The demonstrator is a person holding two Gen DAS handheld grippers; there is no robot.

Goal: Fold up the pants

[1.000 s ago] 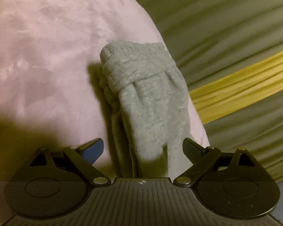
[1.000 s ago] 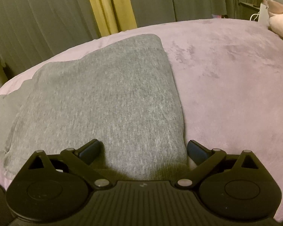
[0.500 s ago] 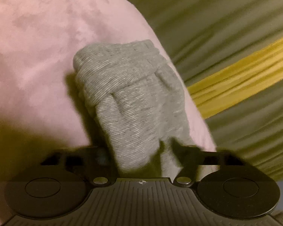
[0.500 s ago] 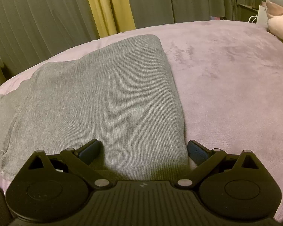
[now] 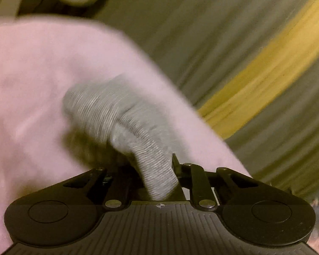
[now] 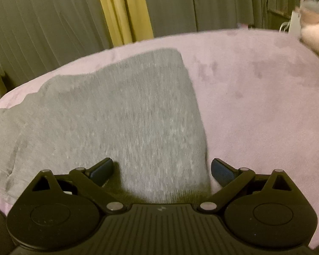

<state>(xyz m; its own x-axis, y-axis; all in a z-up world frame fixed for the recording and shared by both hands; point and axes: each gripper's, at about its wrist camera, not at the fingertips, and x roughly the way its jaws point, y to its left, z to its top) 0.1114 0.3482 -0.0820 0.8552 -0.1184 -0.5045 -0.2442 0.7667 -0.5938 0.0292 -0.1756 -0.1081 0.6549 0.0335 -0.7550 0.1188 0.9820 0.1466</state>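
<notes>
Pants [image 6: 121, 119] are lying on a pink bed [image 6: 265, 89]; the left claw [image 5: 157, 176] is pinching their cuffed end, the right claw [image 6: 161, 170] spread at six o'clock. Next, likely: carrying that end over.

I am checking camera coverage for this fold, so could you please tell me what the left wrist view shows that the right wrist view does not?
Only the left wrist view shows the left gripper shut on a bunched, ribbed end of the grey pants, raised off the pink blanket.

Only the right wrist view shows the right gripper open over the wide, flat part of the pants, with a plush toy far right.

Both show the grey pants, pink blanket and yellow curtain.
</notes>
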